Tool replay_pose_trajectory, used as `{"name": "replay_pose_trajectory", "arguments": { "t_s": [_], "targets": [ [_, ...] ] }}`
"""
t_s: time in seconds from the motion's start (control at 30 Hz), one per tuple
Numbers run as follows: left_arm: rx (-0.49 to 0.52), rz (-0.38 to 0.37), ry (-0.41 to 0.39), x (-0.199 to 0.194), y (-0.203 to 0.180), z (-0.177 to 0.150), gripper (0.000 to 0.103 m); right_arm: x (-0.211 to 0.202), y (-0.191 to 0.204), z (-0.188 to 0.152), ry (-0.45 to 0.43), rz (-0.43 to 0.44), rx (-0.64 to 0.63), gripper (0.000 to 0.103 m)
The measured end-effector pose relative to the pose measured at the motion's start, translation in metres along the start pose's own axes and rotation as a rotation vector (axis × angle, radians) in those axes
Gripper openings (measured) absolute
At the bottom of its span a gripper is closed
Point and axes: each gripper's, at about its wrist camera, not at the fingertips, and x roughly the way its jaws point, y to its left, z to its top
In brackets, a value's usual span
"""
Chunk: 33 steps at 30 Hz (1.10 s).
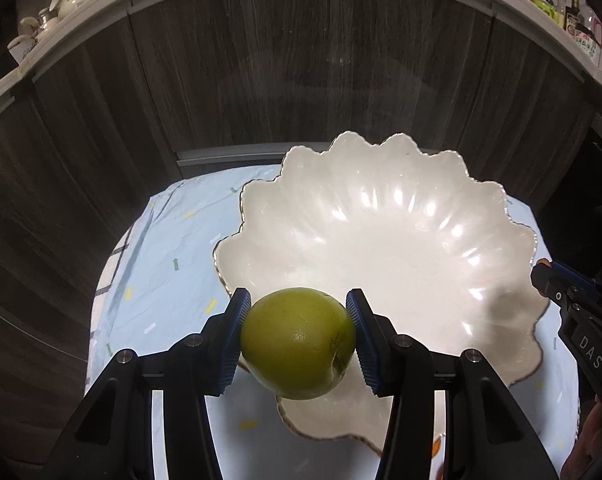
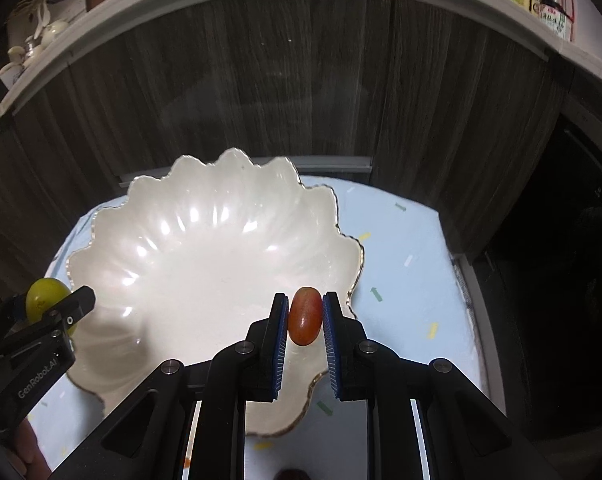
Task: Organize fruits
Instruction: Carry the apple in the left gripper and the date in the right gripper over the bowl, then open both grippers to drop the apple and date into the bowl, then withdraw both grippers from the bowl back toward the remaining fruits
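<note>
Left wrist view: left gripper [image 1: 298, 338] clamped on a green apple [image 1: 298, 343], ribbed blue pads pressing its two sides. Apple skin smooth, waxy, yellow-green, stem dimple turned toward the lower right. It hangs over the near rim of a white scalloped bowl [image 1: 381, 240], not yet inside. Bowl glossy, pearly glaze, fluted walls, thin gilt edge; nothing in it. Bowl sits on a pale blue tablecloth [image 1: 161, 248] printed with small coloured dashes and arrows. Dark wood-grain cabinet fronts behind. Right gripper [image 1: 549, 280] enters at the frame's right edge, near the bowl rim.

Right wrist view: right gripper [image 2: 305, 316] closed on a small oblong red-orange fruit [image 2: 305, 316], shiny and taut; probably a grape tomato, though the glare leaves this uncertain. It is held above the bowl's near right edge. Left gripper with the apple shows at far left, over the opposite rim.

Step in hand, by judgement: carry phase done, both fruits poised for placing. Next move calls for lowering each to the bowl floor before releasing; the round apple would likely roll on slick glaze if dropped.
</note>
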Motion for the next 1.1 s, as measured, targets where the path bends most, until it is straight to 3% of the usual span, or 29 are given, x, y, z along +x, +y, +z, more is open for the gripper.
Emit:
{"name": "replay_pose_trajectory", "arguments": {
  "t_s": [0.5,0.57,0.6,0.63,0.67,0.73,0.93,1.1],
  "targets": [
    [0.013,0.046,0.096,0.031,-0.003,0.001,0.052,0.031,0.002,0.003,0.075,-0.007,0.003,0.02],
    [0.014,0.052,0.079,0.027,-0.003,0.001,0.059,0.031,0.003,0.003,0.076,-0.009,0.0,0.03],
    [0.013,0.051,0.071,0.025,-0.003,0.001,0.065,0.03,0.002,0.004,0.071,-0.009,0.001,0.046],
    [0.014,0.056,0.063,0.023,-0.004,0.001,0.068,0.027,0.001,0.004,0.057,-0.007,0.009,0.052],
    [0.013,0.069,0.054,0.02,-0.004,0.002,0.077,0.025,0.0,0.004,0.046,-0.008,0.014,0.056],
    [-0.003,0.071,0.037,0.014,-0.001,0.005,0.083,0.021,-0.001,0.005,0.029,-0.029,0.023,0.065],
    [-0.012,0.074,0.003,-0.003,0.0,0.01,0.09,0.005,-0.006,0.009,-0.01,-0.038,0.056,0.079],
    [-0.027,0.064,-0.011,-0.017,0.002,0.011,0.091,-0.011,-0.007,0.012,-0.032,-0.049,0.065,0.082]
  ]
}}
